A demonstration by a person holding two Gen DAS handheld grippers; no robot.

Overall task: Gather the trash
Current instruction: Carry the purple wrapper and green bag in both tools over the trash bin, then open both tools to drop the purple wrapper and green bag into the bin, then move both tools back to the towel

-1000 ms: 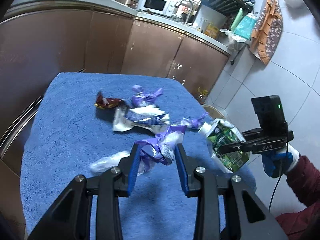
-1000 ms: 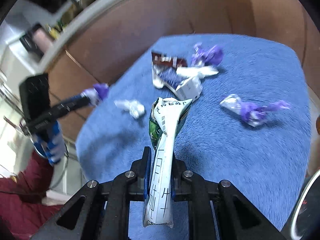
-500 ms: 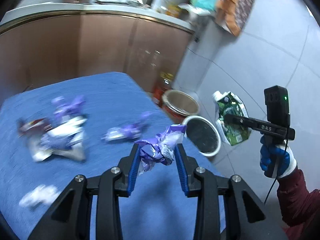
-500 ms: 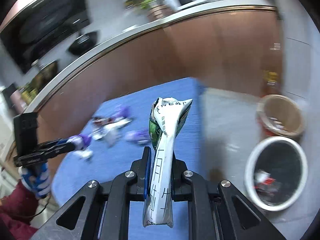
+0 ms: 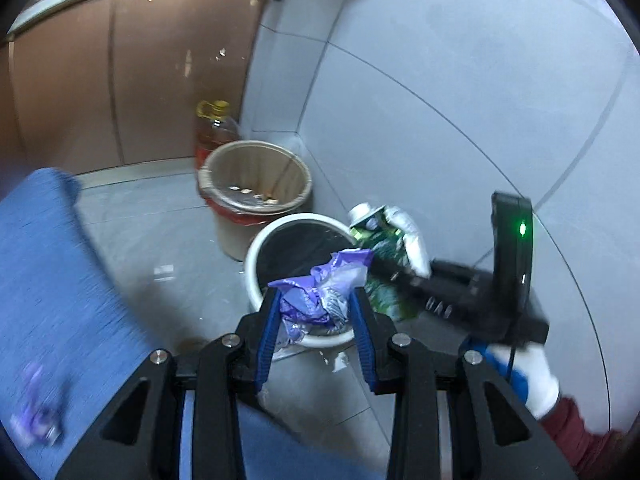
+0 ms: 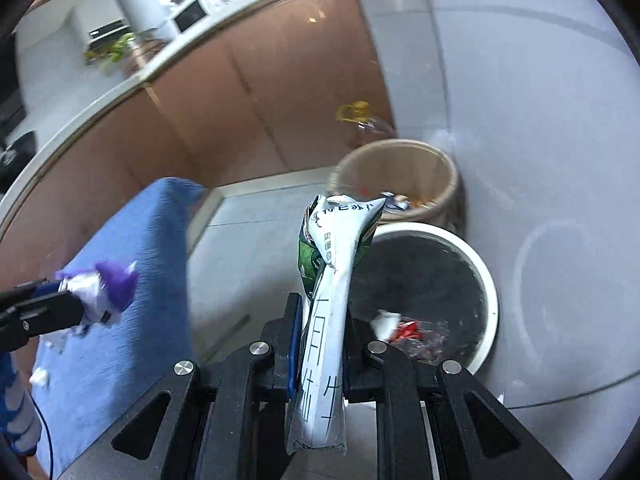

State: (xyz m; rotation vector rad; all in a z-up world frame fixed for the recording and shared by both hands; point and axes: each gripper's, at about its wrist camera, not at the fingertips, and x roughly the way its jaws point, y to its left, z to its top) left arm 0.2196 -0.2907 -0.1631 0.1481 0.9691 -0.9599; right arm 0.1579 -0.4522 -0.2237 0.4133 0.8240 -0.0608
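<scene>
My left gripper is shut on a crumpled purple wrapper, held above the near rim of a white bin with a black liner. The right gripper is shut on a flattened green-and-white carton, which stands upright over the same white bin. In the left wrist view that carton hangs over the bin's right rim, gripped by the right gripper. In the right wrist view the left gripper with the purple wrapper shows at the left edge.
A tan bin stands just behind the white one, with an oil bottle behind it by the brown cabinets. The blue-covered table lies to the left with a purple wrapper on it. The white bin holds red and white scraps.
Both grippers swung from over the blue table to the right, out over the floor, and now hold the wrapper and the carton above the white bin. Both grips are unchanged.
</scene>
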